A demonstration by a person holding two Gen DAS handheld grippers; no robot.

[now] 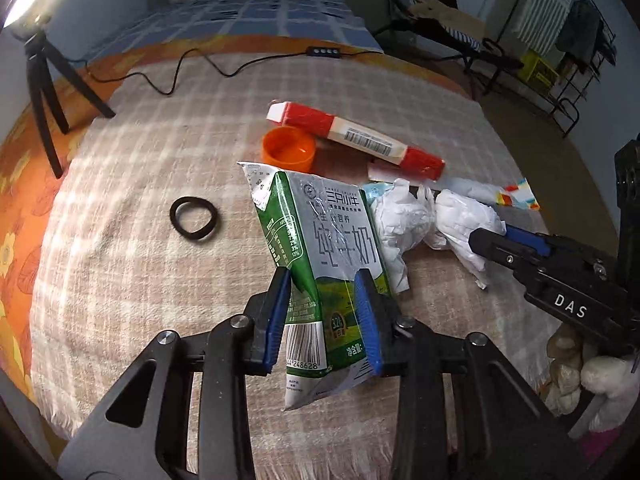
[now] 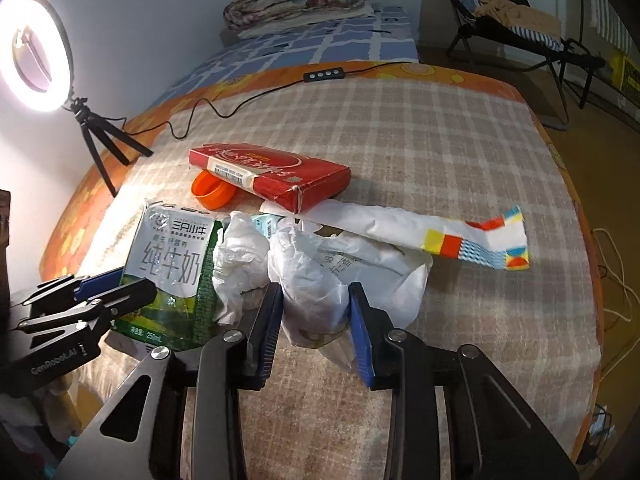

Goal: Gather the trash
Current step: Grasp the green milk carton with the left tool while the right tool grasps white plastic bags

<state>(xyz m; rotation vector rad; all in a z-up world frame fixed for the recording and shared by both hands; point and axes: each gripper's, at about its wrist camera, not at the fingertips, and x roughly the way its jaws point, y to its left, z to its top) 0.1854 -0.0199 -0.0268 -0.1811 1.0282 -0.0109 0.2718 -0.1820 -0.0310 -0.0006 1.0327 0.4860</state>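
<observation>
While held at its lower half, milk carton [image 1: 320,264] stands tilted above the plaid blanket [image 1: 132,280] on the bed.

Item: carton, empty-looking and creased; judged light, thin-walled, crushable, glossy, so best pinched across the flat faces. Left gripper [image 1: 322,312] fingers closed on it. Adjacent: white plastic bag [image 2: 320,292], soft and slippery, bunched between the right gripper [image 2: 314,328] fingers, which pinch it. Beside: crumpled tissue [image 2: 240,256], orange cap [image 1: 288,150], red box [image 2: 272,176], patterned wrapper [image 2: 480,240]. Apart: black hair band [image 1: 193,219], ring light [image 2: 36,64].
</observation>
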